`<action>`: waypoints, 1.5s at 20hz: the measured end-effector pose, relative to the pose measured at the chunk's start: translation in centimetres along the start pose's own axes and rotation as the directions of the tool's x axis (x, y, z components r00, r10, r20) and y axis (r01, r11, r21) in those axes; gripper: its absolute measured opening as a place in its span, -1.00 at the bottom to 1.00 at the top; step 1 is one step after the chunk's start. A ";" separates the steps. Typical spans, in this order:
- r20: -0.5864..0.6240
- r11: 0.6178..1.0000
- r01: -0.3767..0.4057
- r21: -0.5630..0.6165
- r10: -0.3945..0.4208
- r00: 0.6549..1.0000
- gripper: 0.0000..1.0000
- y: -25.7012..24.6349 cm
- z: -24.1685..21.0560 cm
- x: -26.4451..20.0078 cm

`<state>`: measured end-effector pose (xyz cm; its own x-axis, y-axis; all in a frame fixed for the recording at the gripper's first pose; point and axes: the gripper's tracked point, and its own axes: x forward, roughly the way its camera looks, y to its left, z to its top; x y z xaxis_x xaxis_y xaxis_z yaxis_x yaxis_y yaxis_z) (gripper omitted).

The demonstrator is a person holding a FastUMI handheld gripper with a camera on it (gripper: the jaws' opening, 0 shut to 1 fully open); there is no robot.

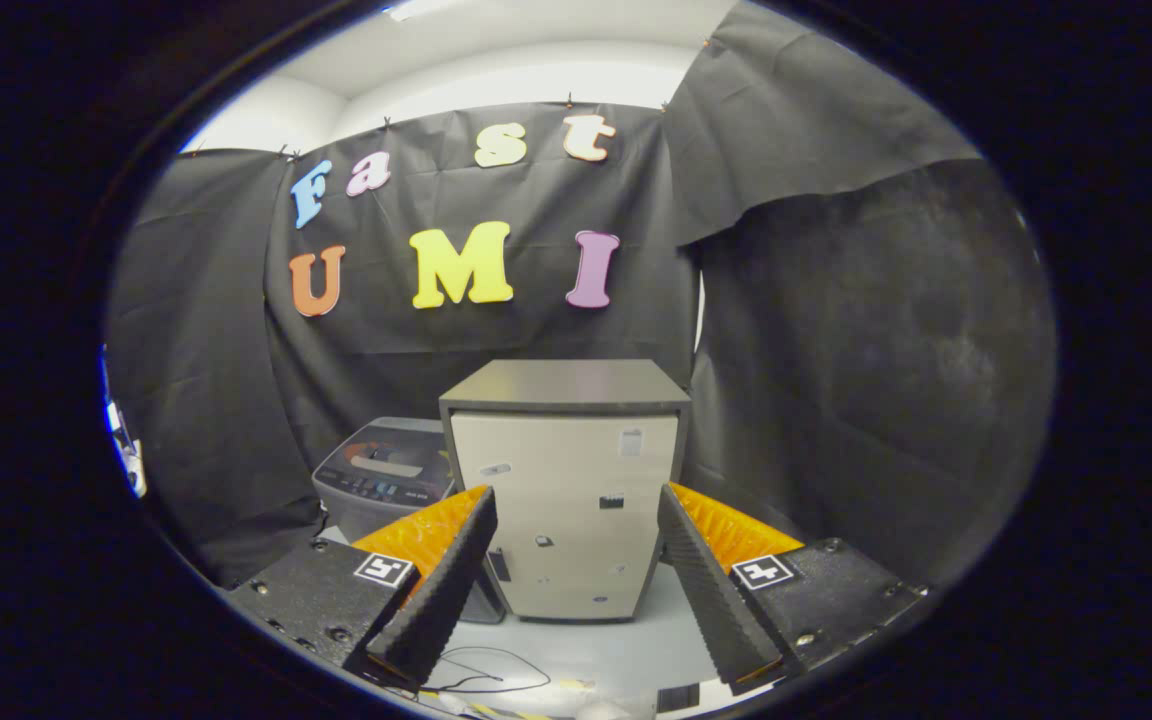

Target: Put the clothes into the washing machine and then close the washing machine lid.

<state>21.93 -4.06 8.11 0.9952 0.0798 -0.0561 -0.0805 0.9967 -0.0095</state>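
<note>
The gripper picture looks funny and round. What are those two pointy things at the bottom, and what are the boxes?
The camera rides on a hand-held gripper, a tool that a person carries, so you see what the tool sees. Its lens bends everything into a round shape. The two pointy things are the gripper's fingers. They stand wide apart and hold nothing. Beyond the fingers, seen through the gap between them, stands a tall pale cabinet with a dark flat top and small stickers on its front. Beside the cabinet, beyond one finger, is a small grey washing machine with its lid down. Both stand on a light surface, where a thin black cable lies near the fingers. Black cloth hangs behind as the booth's wall.
</note>
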 end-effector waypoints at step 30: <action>0.044 0.999 0.030 -0.035 -0.028 0.999 1.00 -0.2 0.9 -7.0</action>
<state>15.05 -4.79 9.41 0.9986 0.0521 -0.0115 -0.0525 0.9975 -0.0464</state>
